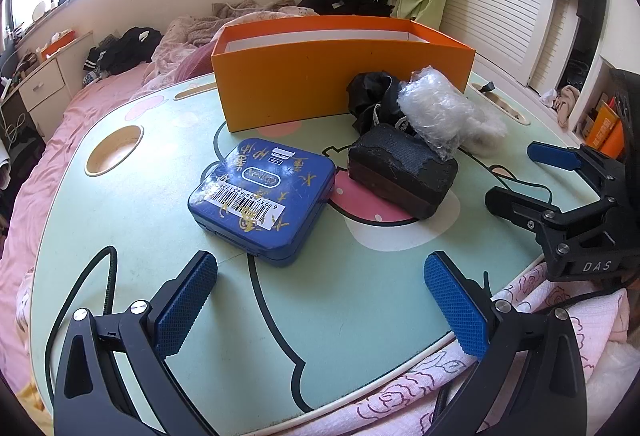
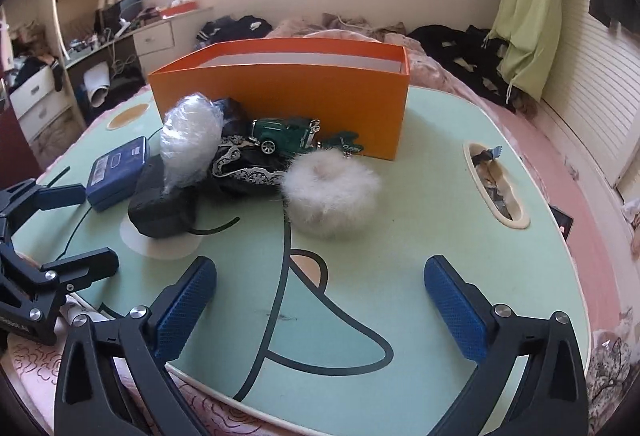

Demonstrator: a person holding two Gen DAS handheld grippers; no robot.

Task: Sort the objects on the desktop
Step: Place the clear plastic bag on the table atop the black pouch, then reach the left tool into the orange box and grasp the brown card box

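Desk (image 1: 132,220): pale green lap desk with a cartoon print, set on a pink bed (image 1: 60,124).

Orange box (image 1: 320,76): stands open-topped at the far side of the desk, white inside. Contents not visible from either view.

Blue tin (image 1: 262,196): lies flat at centre-left, barcode label up, just in front of the box and apart from it.

Black block (image 1: 400,172): beside the tin on its right, top covering frayed.

Clear wrap bundle (image 1: 436,108): rests on the far end of the block, leaning against a dark cloth (image 1: 372,96) in front of the box.

Green toy car (image 2: 286,134): seen in the right wrist view only, on the cloth close to the box wall.

White fur puff (image 2: 330,192): on the bare desk right of the cloth, near the car; whether it touches the cloth cannot be told.

Left gripper (image 1: 320,302): released, fingers wide apart over the near desk edge, nothing between them; the tin lies ahead of it.

Right gripper (image 2: 320,302): released, fingers fully spread, nothing held; the fur puff lies ahead of it. Each gripper shows at the edge of the other's view.
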